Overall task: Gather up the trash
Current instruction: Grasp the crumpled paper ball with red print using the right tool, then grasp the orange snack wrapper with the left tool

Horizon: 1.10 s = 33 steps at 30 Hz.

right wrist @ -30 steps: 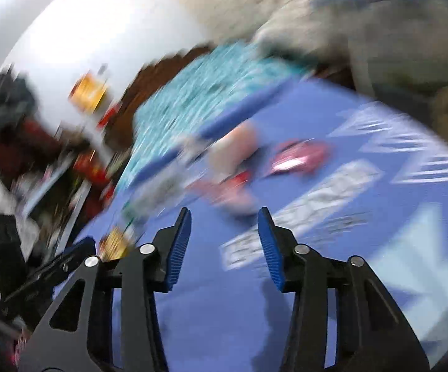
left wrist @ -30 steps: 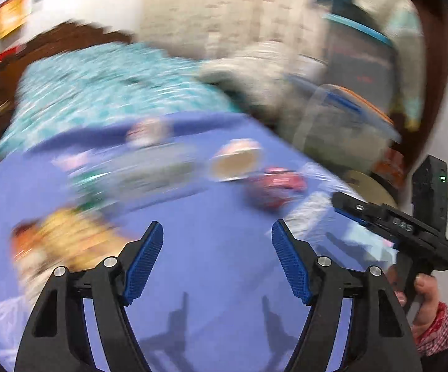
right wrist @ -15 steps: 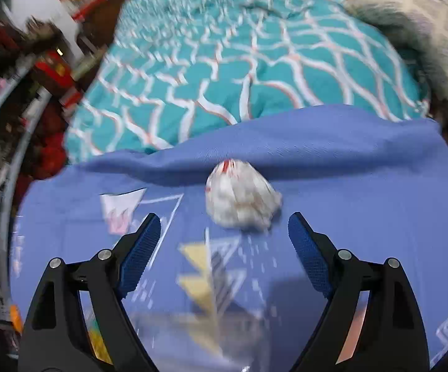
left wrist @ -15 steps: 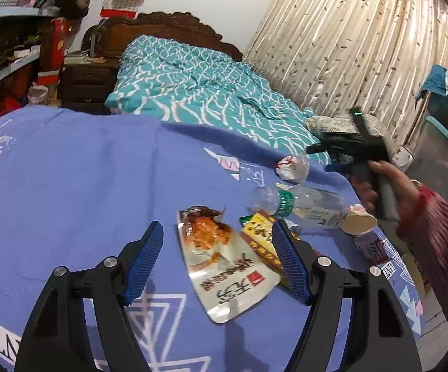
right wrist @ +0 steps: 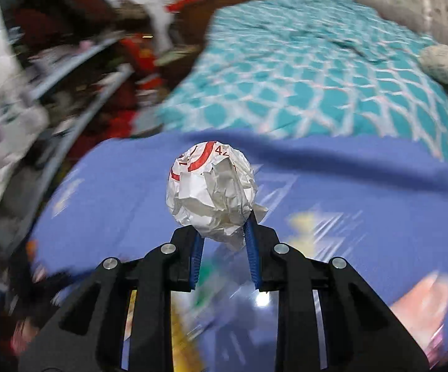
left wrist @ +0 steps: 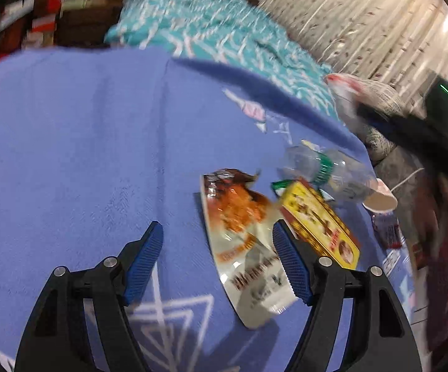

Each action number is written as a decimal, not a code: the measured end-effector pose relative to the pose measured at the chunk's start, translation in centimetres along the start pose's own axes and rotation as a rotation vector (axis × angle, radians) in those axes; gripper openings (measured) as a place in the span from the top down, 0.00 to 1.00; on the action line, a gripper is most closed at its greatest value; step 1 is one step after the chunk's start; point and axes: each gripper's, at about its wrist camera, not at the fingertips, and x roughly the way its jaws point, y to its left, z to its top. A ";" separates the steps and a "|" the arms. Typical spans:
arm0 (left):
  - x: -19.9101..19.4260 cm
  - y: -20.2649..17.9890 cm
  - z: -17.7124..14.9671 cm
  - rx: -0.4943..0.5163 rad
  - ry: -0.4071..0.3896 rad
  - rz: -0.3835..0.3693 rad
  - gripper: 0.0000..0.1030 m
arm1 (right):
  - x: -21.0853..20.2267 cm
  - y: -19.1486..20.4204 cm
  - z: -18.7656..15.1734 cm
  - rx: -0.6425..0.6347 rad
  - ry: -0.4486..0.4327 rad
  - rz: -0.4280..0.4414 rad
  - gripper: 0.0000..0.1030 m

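While the right claw (right wrist: 222, 232) tips down over the blue table (left wrist: 69, 139), its jaws are closing on a crumpled paper ball (right wrist: 213, 189). The blue pads press the bottom of the ball from both sides, and the ball sticks up above them, off the table. The bed (right wrist: 317, 77) with the teal cover sits behind the table.

The left claw (left wrist: 217, 260) also points down at the table. Its jaws stand wide apart and hold nothing. A shiny snack bag (left wrist: 242, 238) lies flat on the table between its pads. Just beside the bag is a yellow packet (left wrist: 320, 223). A clear plastic bottle (left wrist: 326, 170) lies on its side just past the packet, and a small cup (left wrist: 380, 201) lies by the bottle's end.
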 end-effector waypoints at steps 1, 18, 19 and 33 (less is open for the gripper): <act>0.1 0.3 0.5 -0.018 -0.002 -0.029 0.34 | -0.7 1.3 -1.9 -0.013 -0.016 0.026 0.73; -2.3 -1.4 -3.7 -0.039 -0.025 -0.123 0.83 | -4.9 0.2 -17.2 0.221 -0.123 -0.040 0.73; -3.8 -1.6 -5.0 -0.030 -0.039 -0.132 0.83 | -5.7 0.6 -17.5 0.217 -0.135 -0.044 0.73; -5.6 -9.4 -13.4 0.202 0.054 -0.110 0.79 | -13.5 2.9 -28.9 0.192 -0.114 -0.140 0.73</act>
